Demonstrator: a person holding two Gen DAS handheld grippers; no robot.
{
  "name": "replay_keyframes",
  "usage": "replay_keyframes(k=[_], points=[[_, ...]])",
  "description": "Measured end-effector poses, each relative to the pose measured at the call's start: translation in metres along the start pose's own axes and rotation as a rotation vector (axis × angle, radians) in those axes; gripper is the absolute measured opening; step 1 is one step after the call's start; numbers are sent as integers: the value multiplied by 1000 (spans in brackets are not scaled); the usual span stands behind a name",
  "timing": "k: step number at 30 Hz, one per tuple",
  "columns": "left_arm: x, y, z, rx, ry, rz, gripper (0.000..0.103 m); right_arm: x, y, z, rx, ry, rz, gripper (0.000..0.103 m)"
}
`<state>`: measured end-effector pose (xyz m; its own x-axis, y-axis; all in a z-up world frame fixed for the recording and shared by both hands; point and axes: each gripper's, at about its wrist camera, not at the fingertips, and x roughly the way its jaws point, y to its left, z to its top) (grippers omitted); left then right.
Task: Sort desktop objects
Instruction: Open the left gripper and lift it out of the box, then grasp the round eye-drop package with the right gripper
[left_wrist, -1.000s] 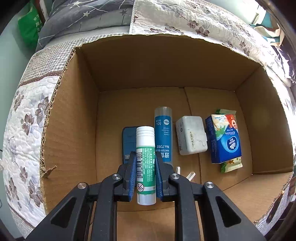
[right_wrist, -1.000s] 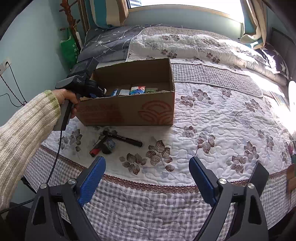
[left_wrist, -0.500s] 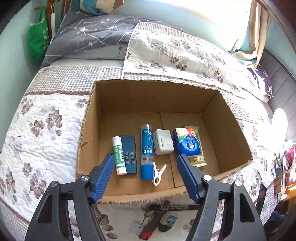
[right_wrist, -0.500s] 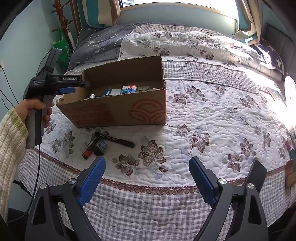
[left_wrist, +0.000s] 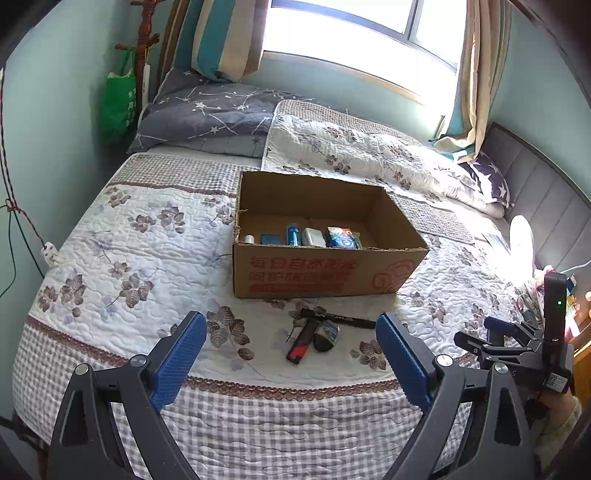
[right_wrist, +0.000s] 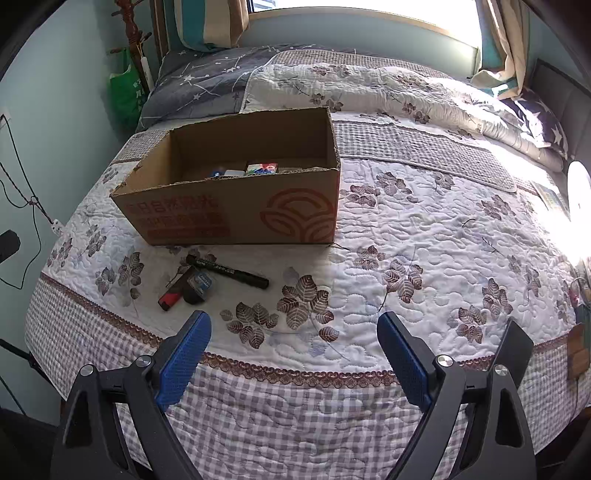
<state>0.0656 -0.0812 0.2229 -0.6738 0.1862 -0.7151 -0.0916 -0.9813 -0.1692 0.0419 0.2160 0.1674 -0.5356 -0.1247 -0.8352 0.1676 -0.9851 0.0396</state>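
Observation:
A cardboard box (left_wrist: 317, 275) (right_wrist: 236, 218) stands on the bed; inside it lie a glue stick (left_wrist: 248, 239), a dark calculator (left_wrist: 269, 239), a blue tube (left_wrist: 293, 235), a white charger (left_wrist: 313, 237) and a tissue pack (left_wrist: 342, 237). In front of the box lie a black marker (left_wrist: 338, 318) (right_wrist: 227, 271), a red-and-black lighter (left_wrist: 302, 341) (right_wrist: 174, 293) and a small dark tape-like item (left_wrist: 326, 335) (right_wrist: 199, 284). My left gripper (left_wrist: 291, 354) is open and empty, held back over the bed's near edge. My right gripper (right_wrist: 293, 354) is open and empty, right of those items.
The quilted bed cover (right_wrist: 424, 236) stretches right of the box. Pillows (left_wrist: 207, 118) and a folded quilt (left_wrist: 351, 147) lie behind it. A green bag (left_wrist: 118, 99) hangs at the left wall. My right gripper's body shows at the left wrist view's right edge (left_wrist: 532, 347).
My left gripper let go of the glue stick inside the box, opened, and pulled up and back to the bed's near edge. The right gripper shifted slightly and stayed open.

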Motion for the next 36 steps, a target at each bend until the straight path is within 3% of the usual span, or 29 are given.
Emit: replay_keyframes(k=[3, 8, 11, 17, 24, 29, 36], points=[[-1, 8, -1, -23, -5, -9, 103, 2, 4, -6, -48, -18, -35, 92], [-16, 16, 0, -11, -55, 50, 103, 4, 13, -16, -126, -37, -55, 92], [-26, 19, 2, -20, -87, 58, 103, 5, 21, -18, -152, -44, -10, 92], [-31, 26, 8, -79, -105, 4, 103, 31, 58, -20, -226, 0, 50, 92], [-30, 39, 8, -131, -100, -29, 103, 96, 91, -27, -25, 87, 163, 92], [-29, 47, 10, -189, -96, -84, 103, 138, 107, -19, 36, 109, 144, 91], [-29, 45, 12, -186, -100, -85, 103, 174, 116, -2, 64, 124, 91, 85]])
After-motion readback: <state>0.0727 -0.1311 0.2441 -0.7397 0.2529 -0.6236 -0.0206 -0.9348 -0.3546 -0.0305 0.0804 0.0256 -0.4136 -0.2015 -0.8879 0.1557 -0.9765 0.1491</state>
